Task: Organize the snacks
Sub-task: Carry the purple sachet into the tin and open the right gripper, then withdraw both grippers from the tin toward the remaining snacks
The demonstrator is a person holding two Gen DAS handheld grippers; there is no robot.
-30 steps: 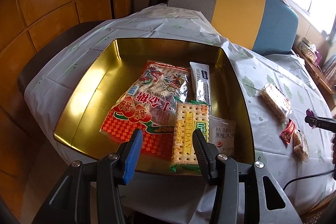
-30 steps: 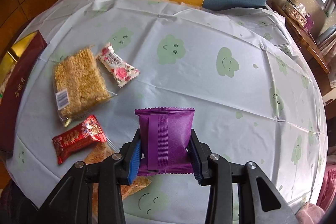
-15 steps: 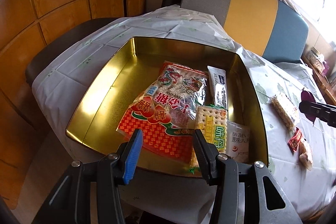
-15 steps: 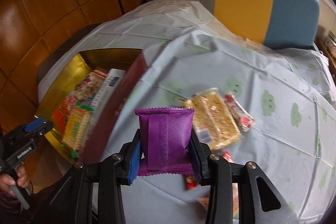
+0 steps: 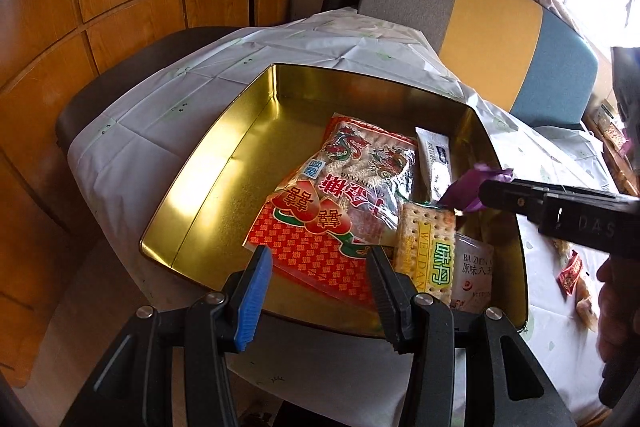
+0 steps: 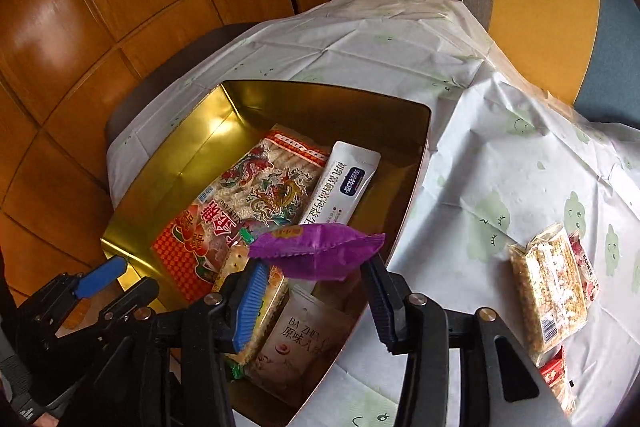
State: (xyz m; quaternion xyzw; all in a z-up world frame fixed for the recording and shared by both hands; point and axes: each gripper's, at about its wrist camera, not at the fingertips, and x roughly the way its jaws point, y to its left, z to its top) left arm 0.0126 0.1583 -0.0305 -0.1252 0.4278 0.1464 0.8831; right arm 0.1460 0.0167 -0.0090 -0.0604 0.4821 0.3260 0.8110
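Purple snack packet (image 6: 316,251) sits at the tips of the right gripper (image 6: 310,273), jaws spread, grip unclear, above the gold tin (image 5: 224,163), over the cracker pack (image 5: 426,247) and white sachet (image 6: 344,183). Left gripper (image 5: 318,279) empty, jaws wide, at the tin's near rim.

Tin (image 5: 208,187) sits at table (image 6: 500,167) left edge; big snack bag (image 5: 352,195), cracker pack (image 5: 428,247), sachet (image 6: 348,183) inside. Puffed-rice bar (image 6: 548,287) lies right of tin on table.

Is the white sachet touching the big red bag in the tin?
Touching: the right wrist view shows the white sachet lying against the red bag, no gap.
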